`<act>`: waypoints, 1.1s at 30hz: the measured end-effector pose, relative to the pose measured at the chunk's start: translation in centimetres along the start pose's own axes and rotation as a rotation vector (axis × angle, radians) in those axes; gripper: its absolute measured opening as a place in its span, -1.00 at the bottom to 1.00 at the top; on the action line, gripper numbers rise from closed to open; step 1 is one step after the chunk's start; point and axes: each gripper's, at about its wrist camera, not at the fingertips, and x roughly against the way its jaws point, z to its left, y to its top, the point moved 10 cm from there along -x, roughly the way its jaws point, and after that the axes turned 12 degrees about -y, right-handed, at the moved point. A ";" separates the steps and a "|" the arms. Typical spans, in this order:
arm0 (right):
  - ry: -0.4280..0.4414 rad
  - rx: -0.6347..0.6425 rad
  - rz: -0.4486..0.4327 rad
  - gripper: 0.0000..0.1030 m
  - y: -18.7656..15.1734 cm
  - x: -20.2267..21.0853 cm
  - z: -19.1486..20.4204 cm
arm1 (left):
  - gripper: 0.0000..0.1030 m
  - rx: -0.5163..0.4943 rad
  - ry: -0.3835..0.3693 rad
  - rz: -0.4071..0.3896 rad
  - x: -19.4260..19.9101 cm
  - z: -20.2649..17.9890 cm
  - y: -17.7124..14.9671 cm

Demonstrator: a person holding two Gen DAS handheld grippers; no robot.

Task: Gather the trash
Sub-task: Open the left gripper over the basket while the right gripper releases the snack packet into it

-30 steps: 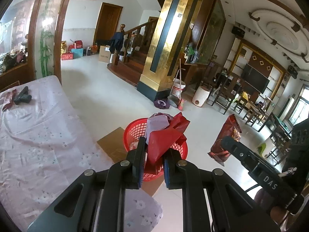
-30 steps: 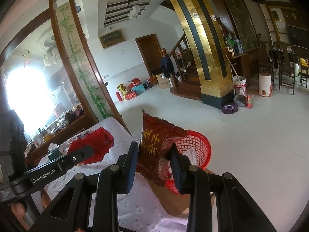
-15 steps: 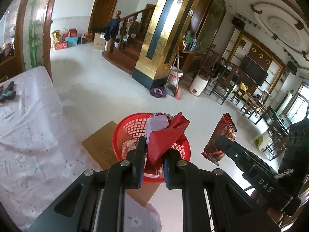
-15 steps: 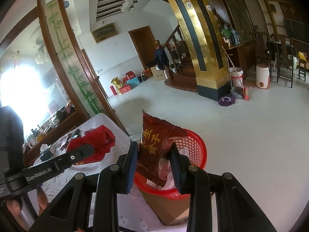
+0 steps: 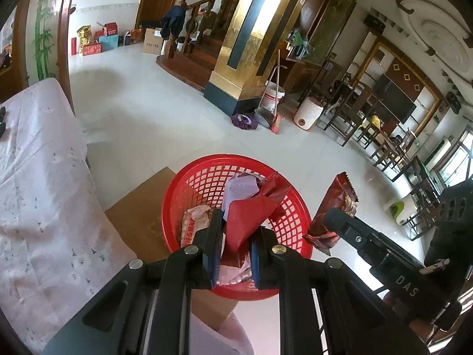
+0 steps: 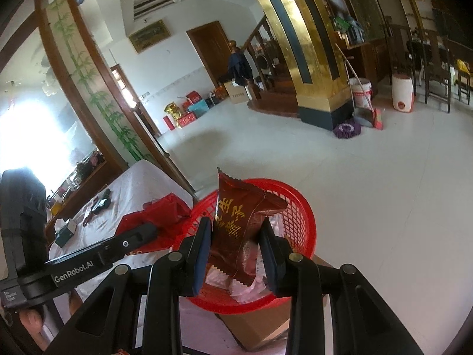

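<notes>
A red mesh basket (image 5: 189, 189) stands on a cardboard box (image 5: 142, 210) beside the table; it holds several wrappers. My left gripper (image 5: 236, 222) is shut on crumpled red paper (image 5: 251, 210) and holds it over the basket. My right gripper (image 6: 236, 227) is shut on a dark red snack bag (image 6: 239, 224) with gold letters, over the basket (image 6: 298, 216). The snack bag (image 5: 337, 207) also shows at the basket's right rim in the left wrist view. The red paper (image 6: 165, 210) shows left of the basket in the right wrist view.
A table with a pale floral cloth (image 5: 38, 177) lies left of the basket. A tissue box (image 6: 65, 230) and dark tools (image 6: 100, 204) sit on it. Beyond is white tiled floor, a gold pillar (image 5: 251, 35), a bucket and broom (image 5: 273, 97).
Both grippers have moved forward from above the table to over the basket, each still holding its trash. The basket now sits nearer and lower in both views.
</notes>
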 end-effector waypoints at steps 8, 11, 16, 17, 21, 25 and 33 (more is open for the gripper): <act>-0.008 0.000 0.025 -0.32 0.0 -1.4 -0.3 | -0.71 0.009 0.006 0.021 -1.0 0.5 0.1; -0.013 0.004 0.035 -0.32 0.0 -1.8 -0.3 | -0.71 0.007 0.013 0.027 -1.3 0.6 0.1; -0.016 0.014 0.054 -0.31 -0.5 -2.6 0.2 | -0.71 0.014 0.019 0.042 -1.8 0.5 -0.2; -0.017 0.013 0.055 -0.31 -0.6 -2.8 0.1 | -0.71 0.014 0.020 0.041 -1.8 0.5 -0.2; -0.019 0.014 0.063 -0.31 -0.6 -3.3 0.1 | -0.71 0.016 0.023 0.040 -2.1 0.6 0.0; -0.021 0.018 0.071 -0.31 -0.7 -3.9 0.3 | -0.71 0.022 0.026 0.043 -2.4 1.0 0.0; -0.021 0.024 0.069 -0.32 -0.7 -4.2 0.3 | -0.71 0.026 0.031 0.042 -2.4 1.4 -0.1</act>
